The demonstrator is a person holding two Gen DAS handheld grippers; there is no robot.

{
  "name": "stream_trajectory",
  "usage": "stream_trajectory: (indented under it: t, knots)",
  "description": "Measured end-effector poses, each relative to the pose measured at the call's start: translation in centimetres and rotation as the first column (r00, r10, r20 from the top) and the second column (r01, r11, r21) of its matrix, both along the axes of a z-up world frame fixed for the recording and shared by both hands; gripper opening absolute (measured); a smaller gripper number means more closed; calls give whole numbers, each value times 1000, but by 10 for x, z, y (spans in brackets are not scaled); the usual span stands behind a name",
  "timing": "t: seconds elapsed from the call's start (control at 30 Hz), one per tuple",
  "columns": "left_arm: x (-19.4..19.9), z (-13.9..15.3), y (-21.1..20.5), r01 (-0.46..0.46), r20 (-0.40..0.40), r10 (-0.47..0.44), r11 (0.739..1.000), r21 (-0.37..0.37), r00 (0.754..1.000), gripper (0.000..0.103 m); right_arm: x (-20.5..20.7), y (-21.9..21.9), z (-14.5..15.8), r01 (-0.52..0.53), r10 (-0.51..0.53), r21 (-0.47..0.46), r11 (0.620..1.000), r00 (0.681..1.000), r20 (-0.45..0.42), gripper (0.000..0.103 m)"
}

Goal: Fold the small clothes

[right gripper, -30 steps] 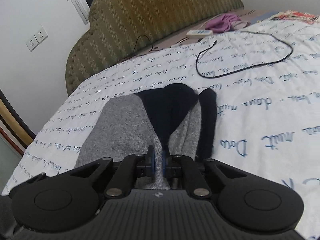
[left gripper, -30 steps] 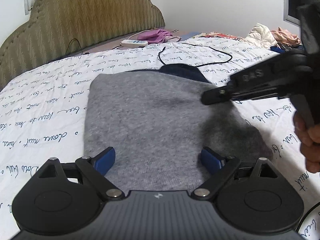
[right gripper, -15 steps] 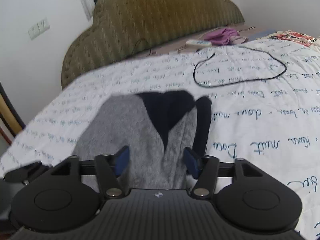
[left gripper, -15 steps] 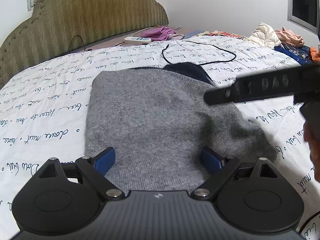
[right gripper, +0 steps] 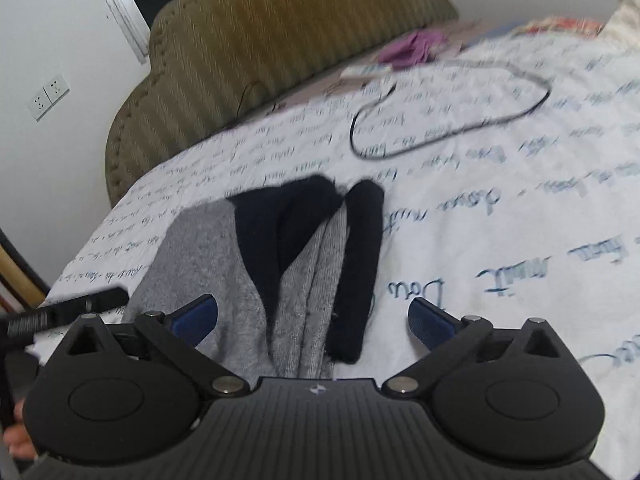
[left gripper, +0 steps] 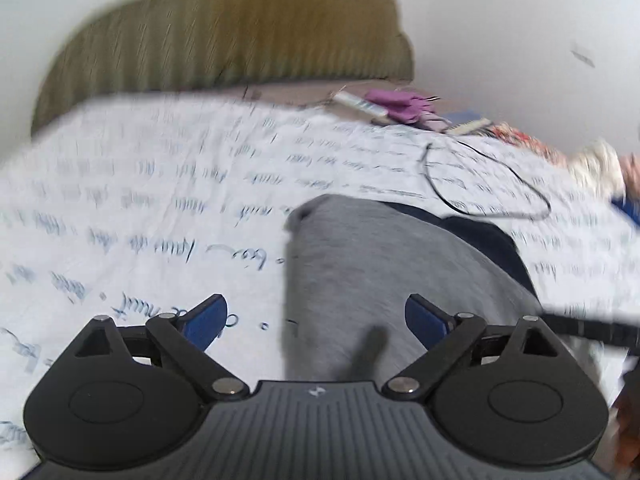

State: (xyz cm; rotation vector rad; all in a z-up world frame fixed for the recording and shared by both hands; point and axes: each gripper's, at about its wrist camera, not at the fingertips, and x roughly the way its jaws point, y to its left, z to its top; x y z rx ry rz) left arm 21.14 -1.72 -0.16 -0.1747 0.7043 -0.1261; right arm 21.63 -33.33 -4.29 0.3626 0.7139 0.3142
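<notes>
A grey knit garment (left gripper: pixel 360 272) with dark navy trim (right gripper: pixel 280 224) lies folded flat on the white bedsheet (left gripper: pixel 140 216). In the left wrist view, which is blurred, my left gripper (left gripper: pixel 316 318) stands open over the garment's left edge, holding nothing. In the right wrist view my right gripper (right gripper: pixel 312 318) has its jaws opening wide above the garment's near end; grey cloth and a navy band (right gripper: pixel 356 272) lie between the pads (right gripper: pixel 430 322), untouched. A finger of the other gripper (right gripper: pixel 68 308) shows at the left.
A black cable (right gripper: pixel 452 120) loops on the sheet beyond the garment. A padded olive headboard (right gripper: pixel 256 48) lines the far edge. A purple cloth (left gripper: pixel 400 104) and a white power strip (left gripper: pixel 358 102) lie near it. More clothes (left gripper: pixel 596 164) are piled at the right.
My right gripper let go of the garment's fold and opened wide. My left gripper swung to the left and rolled, so the garment now sits to its right.
</notes>
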Motion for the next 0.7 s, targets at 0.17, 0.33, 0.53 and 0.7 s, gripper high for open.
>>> stream_trajectory:
  t: [0.17, 0.33, 0.53, 0.7]
  knots:
    - [50, -34, 44, 26, -176, -82, 953, -301, 981, 97, 19, -1, -16, -41, 42, 101, 994, 999, -15, 102]
    - [60, -35, 29, 143, -123, -194, 930, -338, 973, 97, 34, 15, -18, -68, 69, 107, 992, 998, -4, 96]
    - [57, -33, 0, 228, -81, -267, 920, -319, 960, 72, 37, 22, -12, -64, 64, 65, 996, 998, 3, 41]
    - [42, -21, -18, 291, -17, -300, 938, -189, 954, 62, 31, 6, -17, -24, 24, 97, 995, 1000, 2, 34]
